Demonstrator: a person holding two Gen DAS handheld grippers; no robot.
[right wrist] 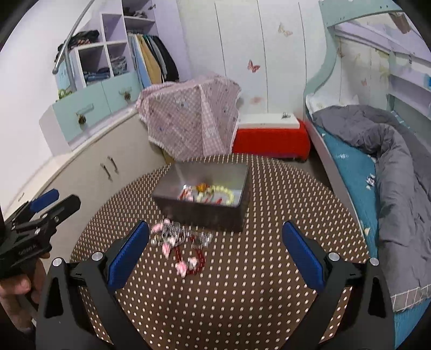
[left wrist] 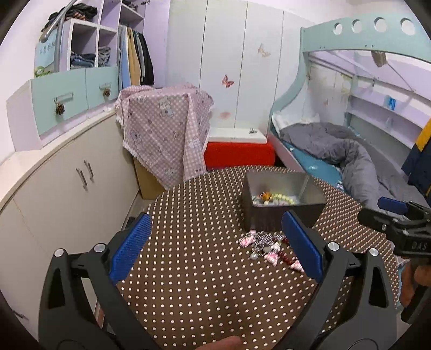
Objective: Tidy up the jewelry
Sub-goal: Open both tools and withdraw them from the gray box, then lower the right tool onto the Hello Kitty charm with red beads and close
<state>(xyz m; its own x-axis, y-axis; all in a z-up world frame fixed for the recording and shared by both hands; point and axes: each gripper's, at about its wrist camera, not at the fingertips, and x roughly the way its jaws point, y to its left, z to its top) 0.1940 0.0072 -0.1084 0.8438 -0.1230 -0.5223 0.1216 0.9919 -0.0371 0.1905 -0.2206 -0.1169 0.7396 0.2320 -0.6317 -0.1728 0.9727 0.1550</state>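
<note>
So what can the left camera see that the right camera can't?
Only the left wrist view shows the right gripper coming in from the right edge, plus the round holes in the top bunk rail.

Only the right wrist view shows the left gripper at the left edge with the hand holding it, and the box's yellow bead bracelet more clearly.

Both show the dotted table, the metal box with jewelry inside, the loose jewelry pile in front of it, and open, empty jaws.
</note>
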